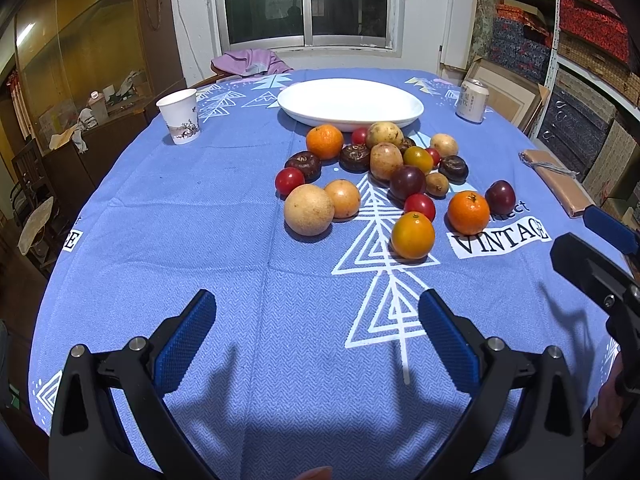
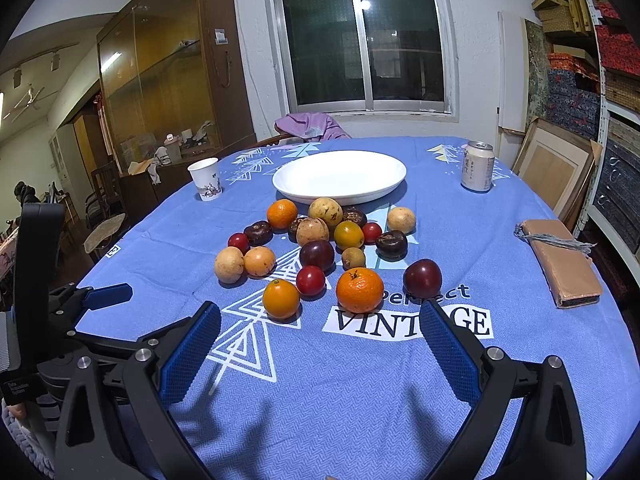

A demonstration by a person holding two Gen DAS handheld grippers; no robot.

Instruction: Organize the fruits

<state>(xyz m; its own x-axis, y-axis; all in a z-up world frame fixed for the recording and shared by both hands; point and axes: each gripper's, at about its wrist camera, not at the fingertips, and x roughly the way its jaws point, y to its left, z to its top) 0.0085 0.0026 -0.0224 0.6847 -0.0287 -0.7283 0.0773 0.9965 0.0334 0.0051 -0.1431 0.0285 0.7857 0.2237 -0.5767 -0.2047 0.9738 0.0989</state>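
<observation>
You've got both grippers hanging over the near edge of the table, nothing in either one: your left gripper has its blue pads spread wide apart, and your right gripper is just as wide. The blue tablecloth has white tree prints and a "VINTAGE" label. The fruits sit in a loose cluster mid-table: tangerines, red tomatoes, dark plums, tan round ones. Just behind them is the white plate, with nothing on it. A paper cup stands far left, a drink can far right, and a brown wrapped bundle lies near the right edge. Room-wise you're facing a dark window, a glass-front wooden cabinet on the left, stacked boxes on shelves on the right.
</observation>
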